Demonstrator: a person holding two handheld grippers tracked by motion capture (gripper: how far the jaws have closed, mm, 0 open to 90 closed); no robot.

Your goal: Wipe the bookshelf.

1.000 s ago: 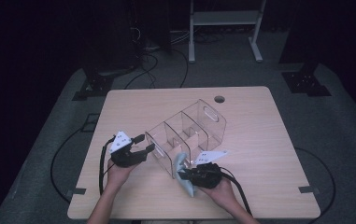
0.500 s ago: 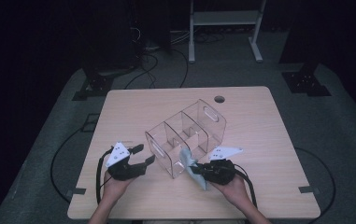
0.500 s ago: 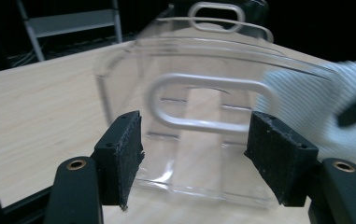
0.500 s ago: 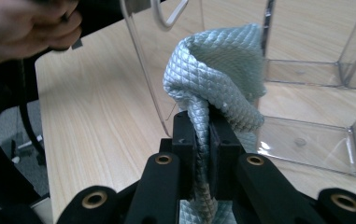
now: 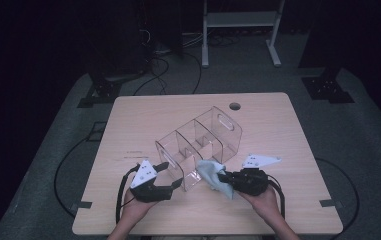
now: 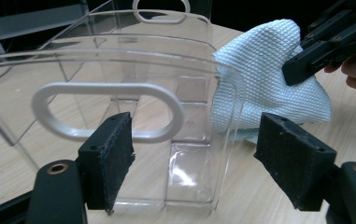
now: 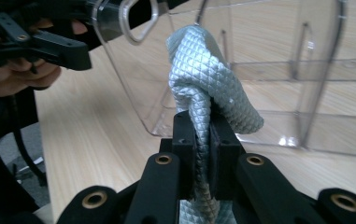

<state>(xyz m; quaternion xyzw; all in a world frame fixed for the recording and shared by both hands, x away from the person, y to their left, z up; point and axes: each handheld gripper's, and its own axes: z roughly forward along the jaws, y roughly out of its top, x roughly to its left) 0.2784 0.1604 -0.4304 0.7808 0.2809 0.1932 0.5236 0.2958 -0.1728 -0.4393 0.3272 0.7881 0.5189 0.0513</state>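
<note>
On the wooden table (image 5: 278,125) stands a clear plastic organizer (image 5: 198,145) with several compartments and a cut-out handle at each end wall, set on a slant from about 7 o'clock to 1 o'clock near the table's middle in the high view.

The left gripper (image 5: 170,175) sits at the organizer's near end, around 7 o'clock from the table's centre, its hand coming in from the bottom edge. In the left gripper view its jaws have just been opening: the two black pads (image 6: 112,158) stand well apart, with the organizer's end wall and its white-rimmed handle slot between them. The left pad lies close against that wall, whether touching it cannot be told; the right pad stands clear of it. It grips nothing.

The right gripper (image 5: 224,179) lies at about 5 o'clock from the table's centre, pointing toward 9 o'clock at the organizer's near corner. Its jaws are closed tight on a pale blue waffle-weave cloth (image 5: 213,175), as the right gripper view shows: the cloth (image 7: 208,88) is pinched in a narrow fold between the pads and bulges up above them, just beside the organizer's outer side wall. In the left gripper view the cloth (image 6: 269,84) rests against the organizer's corner at about 2 o'clock, with the right gripper's jaws clamped on its upper edge.

A round cable hole (image 5: 235,106) sits near the table's far edge at 12 o'clock.
</note>
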